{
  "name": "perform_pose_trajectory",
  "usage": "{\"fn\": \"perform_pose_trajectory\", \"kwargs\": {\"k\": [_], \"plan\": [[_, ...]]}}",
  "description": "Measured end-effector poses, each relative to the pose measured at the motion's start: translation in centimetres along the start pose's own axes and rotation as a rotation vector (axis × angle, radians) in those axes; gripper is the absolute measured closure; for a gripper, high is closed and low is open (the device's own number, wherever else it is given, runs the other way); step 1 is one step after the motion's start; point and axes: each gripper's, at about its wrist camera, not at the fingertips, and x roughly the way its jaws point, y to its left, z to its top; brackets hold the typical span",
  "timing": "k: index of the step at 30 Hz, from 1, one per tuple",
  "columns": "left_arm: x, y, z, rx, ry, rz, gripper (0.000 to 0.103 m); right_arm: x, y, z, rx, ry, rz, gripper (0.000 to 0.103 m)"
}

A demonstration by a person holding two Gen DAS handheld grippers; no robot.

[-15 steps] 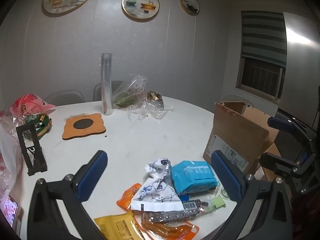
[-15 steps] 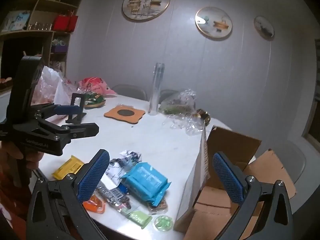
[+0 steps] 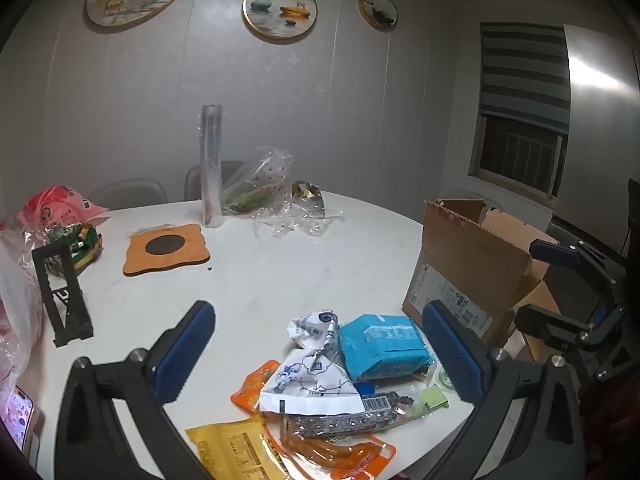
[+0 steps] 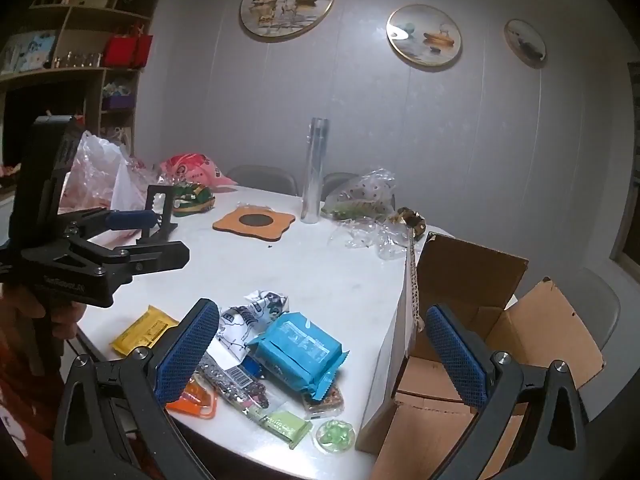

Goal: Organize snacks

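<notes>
Snacks, including blue foil-wrapped packet [image 4: 298,354] and yellow flat sachet [image 3: 232,450], all piled on white round counter [image 3: 280,276]; brown cardboard box [image 4: 480,320] looks unfilled. Left tool [image 3: 320,354] and right tool [image 4: 324,354] gape, holding nothing. Sorting not started.

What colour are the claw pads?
Blue, with a dotted grip texture on the pads; clearest in the right wrist view.

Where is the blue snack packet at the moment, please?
In both wrist views the blue snack packet lies on top of the snack pile at the white table's near edge, beside the open cardboard box.
</notes>
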Motion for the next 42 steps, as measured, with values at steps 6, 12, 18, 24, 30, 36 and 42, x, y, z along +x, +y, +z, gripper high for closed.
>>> {"fn": "perform_pose_trajectory", "kwargs": {"k": [6,12,18,24,30,36,42], "plan": [[-0.2,0.4,0.0,-0.009,0.001,-0.009,0.001,-0.6,0.1,0.0,-0.006,-0.014,0.001,0.000],[-0.4,0.6,-0.1,-0.008,0.000,0.009,0.001,-0.6,0.5,-0.4,-0.013,-0.016,0.005,0.000],[-0.5,0.7,-0.3,-0.007,0.002,0.012,0.001,-0.6,0.8,-0.5,-0.020,-0.014,0.003,0.000],[-0.5,0.8,-0.3,-0.004,0.004,0.015,0.001,-0.5,0.8,-0.6,-0.017,-0.017,0.000,0.000],[-0.6,0.7,-0.5,-0.002,0.003,0.014,0.001,-0.7,0.9,-0.4,-0.018,-0.024,-0.002,0.000],[-0.7,0.6,-0.6,-0.003,0.000,0.011,0.001,-1.0,1.1,-0.3,-0.019,-0.034,0.002,0.000],[-0.7,0.6,-0.6,-0.003,0.001,0.011,0.001,-1.2,1.0,-0.2,-0.009,-0.046,-0.004,0.000]]}}
